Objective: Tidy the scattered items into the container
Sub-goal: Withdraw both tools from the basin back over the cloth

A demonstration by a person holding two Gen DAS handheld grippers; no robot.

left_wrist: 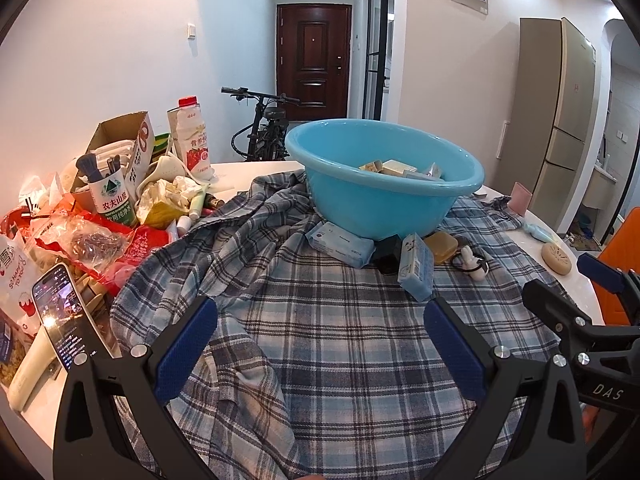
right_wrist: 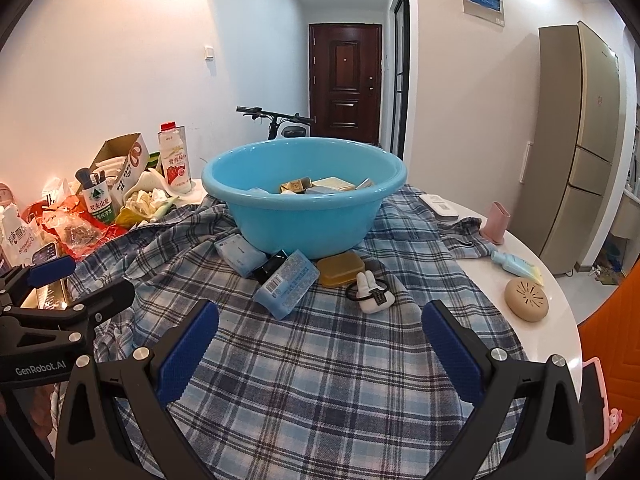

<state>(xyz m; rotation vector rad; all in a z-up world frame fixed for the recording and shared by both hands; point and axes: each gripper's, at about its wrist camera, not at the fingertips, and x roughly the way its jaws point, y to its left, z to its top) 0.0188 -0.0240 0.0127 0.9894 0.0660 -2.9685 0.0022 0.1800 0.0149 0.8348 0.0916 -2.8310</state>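
Observation:
A blue plastic basin (left_wrist: 384, 196) (right_wrist: 304, 216) sits on a plaid cloth (left_wrist: 340, 344) (right_wrist: 320, 368) and holds several small boxes. In front of it lie a blue tissue pack (left_wrist: 340, 242) (right_wrist: 239, 256), a light-blue box (left_wrist: 416, 266) (right_wrist: 286, 284), a small black box (right_wrist: 272, 266), an amber soap bar (left_wrist: 441, 247) (right_wrist: 340, 269) and a white rabbit figure with a black hair tie (left_wrist: 472, 266) (right_wrist: 370, 290). My left gripper (left_wrist: 320, 340) and right gripper (right_wrist: 320, 338) are both open over the cloth, short of these items, holding nothing.
At left is a pile: snack bags (left_wrist: 92, 240), an open carton (left_wrist: 120, 148), a drink bottle (left_wrist: 192, 140) and a phone (left_wrist: 66, 312). On the white table at right lie a tan round disc (right_wrist: 526, 300), a small tube (right_wrist: 516, 266), a pink cup (right_wrist: 496, 224) and a remote (right_wrist: 440, 206).

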